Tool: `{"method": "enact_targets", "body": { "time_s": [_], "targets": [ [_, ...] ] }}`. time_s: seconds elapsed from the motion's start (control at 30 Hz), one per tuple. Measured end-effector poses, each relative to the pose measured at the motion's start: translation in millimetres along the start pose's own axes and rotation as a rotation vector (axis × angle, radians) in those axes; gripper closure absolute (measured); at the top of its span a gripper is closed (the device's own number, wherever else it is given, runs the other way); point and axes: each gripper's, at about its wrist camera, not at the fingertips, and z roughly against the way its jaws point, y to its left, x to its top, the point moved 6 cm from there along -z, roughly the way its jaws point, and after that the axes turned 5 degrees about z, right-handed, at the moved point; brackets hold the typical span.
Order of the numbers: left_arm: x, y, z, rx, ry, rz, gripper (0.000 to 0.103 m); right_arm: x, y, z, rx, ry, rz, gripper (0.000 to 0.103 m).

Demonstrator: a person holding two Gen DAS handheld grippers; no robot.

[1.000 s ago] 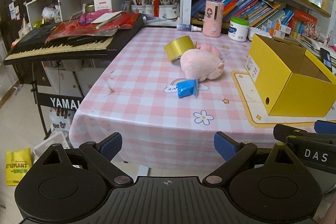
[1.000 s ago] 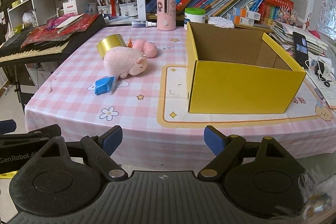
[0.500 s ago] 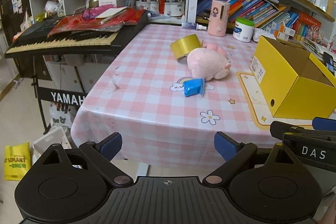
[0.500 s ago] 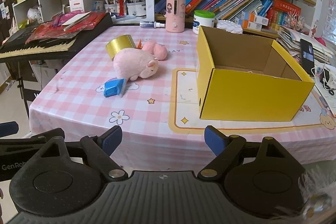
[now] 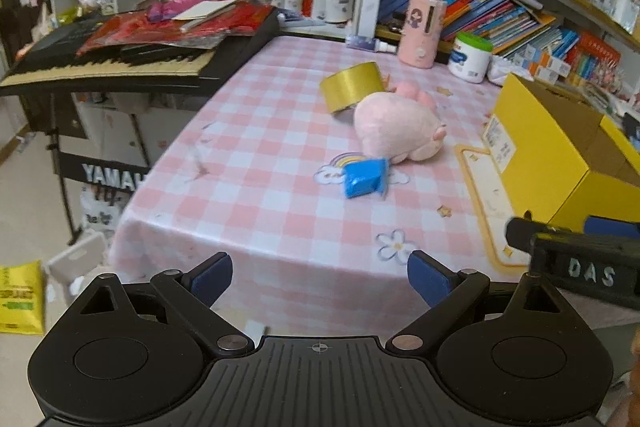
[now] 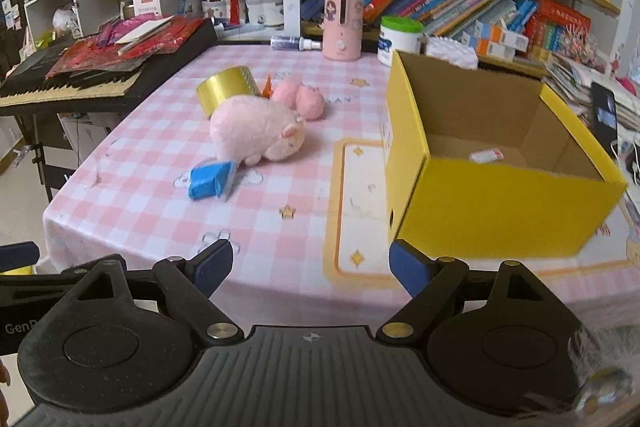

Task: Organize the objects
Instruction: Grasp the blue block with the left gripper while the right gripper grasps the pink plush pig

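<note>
On the pink checked tablecloth (image 5: 260, 195) (image 6: 280, 187) lie a pink plush pig (image 5: 398, 133) (image 6: 256, 135), a blue packet (image 5: 364, 179) (image 6: 210, 181) just in front of it, and a yellow tape roll (image 5: 352, 87) (image 6: 224, 87) behind it. A smaller pink plush (image 6: 304, 97) lies beside the pig. An open yellow box (image 5: 560, 155) (image 6: 492, 163) stands to the right, with a small white item (image 6: 486, 155) on its floor. My left gripper (image 5: 320, 279) and right gripper (image 6: 310, 267) both hover open and empty at the table's near edge, well short of the objects.
A black keyboard (image 5: 120, 63) piled with red papers juts over the table's left side. A pink canister (image 6: 343, 23), a white tub (image 6: 400, 39) and a small bottle (image 6: 296, 43) stand at the back edge. Bookshelves rise behind. A phone (image 6: 604, 119) lies right of the box.
Both grippers have moved forward toward the table, so the pig, packet and box appear closer and larger. Neither gripper's opening has changed, and nothing on the table has moved.
</note>
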Motion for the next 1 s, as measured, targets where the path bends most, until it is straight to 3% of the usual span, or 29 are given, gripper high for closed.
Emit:
{"method": "enact_targets", "body": {
  "time_s": [0.3,0.63,0.73,1.0],
  "targets": [
    [21.8,-27.3,-37.7,0.018,-0.015,-0.101,0.008,42.2,-5.4,-34.8,0.077,-0.056,0.013,0.02],
    [41.3,-43.3,-94.8,-0.005,0.021,-0.079,0.03,75.9,-13.6,-80.2,0.129,-0.034,0.045,0.02],
    [44.0,-48.3,-113.0,-0.004,0.042,-0.087,0.042,82.2,-14.6,-89.9,0.13,-0.034,0.067,0.02],
    [48.2,-45.5,-143.4,-0.003,0.074,-0.037,0.045,97.2,-13.9,-112.9,0.154,-0.021,0.104,0.018]
  ]
}}
